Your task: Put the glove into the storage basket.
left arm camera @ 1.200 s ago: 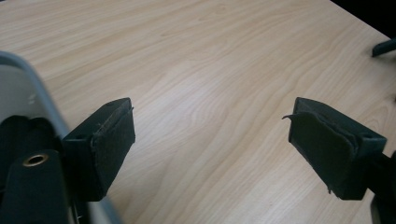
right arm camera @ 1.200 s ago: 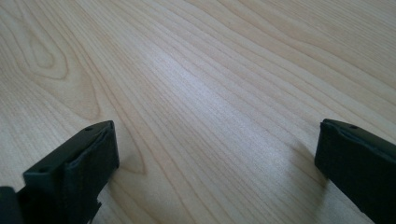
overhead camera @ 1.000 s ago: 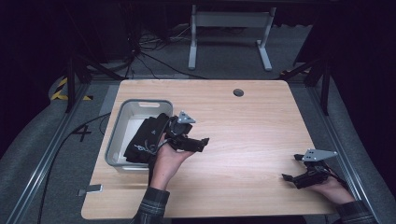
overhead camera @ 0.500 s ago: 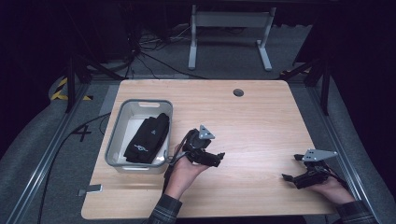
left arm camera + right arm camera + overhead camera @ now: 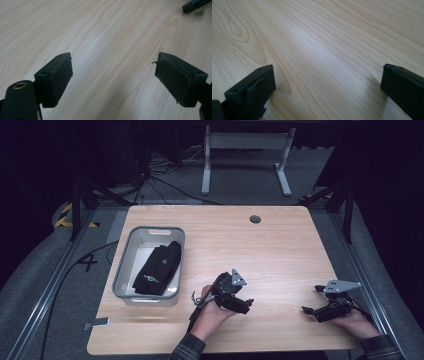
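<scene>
The folded black cloth item with a small white logo [image 5: 159, 267] lies inside the grey plastic bin [image 5: 126, 265] at middle left of the high view — soft, light and limp, likely to sag, so a pinch across a bunched fold near its middle looks best. The left gripper [image 5: 241, 304], lower centre, and right gripper [image 5: 311, 311], lower right, both hold nothing — jaws spread wide over the pale wooden table [image 5: 280, 250].

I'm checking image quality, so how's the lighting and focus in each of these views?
High view: wooden table lit, surroundings dark. Left gripper view: soft glare on the wood, jaws slightly blurred. Right gripper view: bright sheen mid-table, near jaws out of focus.
</scene>
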Available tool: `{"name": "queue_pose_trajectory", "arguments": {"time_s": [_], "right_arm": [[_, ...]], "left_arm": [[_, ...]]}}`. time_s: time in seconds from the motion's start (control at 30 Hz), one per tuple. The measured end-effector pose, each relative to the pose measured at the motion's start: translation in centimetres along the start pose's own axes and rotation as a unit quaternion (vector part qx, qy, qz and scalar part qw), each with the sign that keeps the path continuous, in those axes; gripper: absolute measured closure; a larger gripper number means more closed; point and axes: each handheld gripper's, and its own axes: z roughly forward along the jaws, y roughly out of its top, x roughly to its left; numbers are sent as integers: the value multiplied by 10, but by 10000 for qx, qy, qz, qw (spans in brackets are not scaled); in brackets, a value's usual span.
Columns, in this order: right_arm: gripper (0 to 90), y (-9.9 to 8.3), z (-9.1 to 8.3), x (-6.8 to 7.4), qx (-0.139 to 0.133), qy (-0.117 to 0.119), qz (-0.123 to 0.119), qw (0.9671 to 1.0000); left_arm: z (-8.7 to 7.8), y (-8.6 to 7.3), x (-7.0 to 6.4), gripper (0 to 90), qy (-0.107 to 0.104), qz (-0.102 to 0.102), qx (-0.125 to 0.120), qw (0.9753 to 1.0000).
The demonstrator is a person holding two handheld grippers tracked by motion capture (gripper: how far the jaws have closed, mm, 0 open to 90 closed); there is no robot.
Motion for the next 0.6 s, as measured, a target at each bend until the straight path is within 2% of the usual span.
{"name": "queue_pose_trajectory", "arguments": {"time_s": [0.1,0.37,0.43,0.6], "right_arm": [[0,0,0,0,-1,-1,-2,10000],[0,0,0,0,0,0,1,10000],[0,0,0,0,-1,-1,-1,10000],[0,0,0,0,0,0,0,10000]], "left_arm": [[8,0,-6,149,122,152,137,9997],[23,-7,-11,148,38,202,304,9993],[26,-8,-13,145,88,264,310,9991],[32,-11,-15,138,58,354,393,9986]]}}
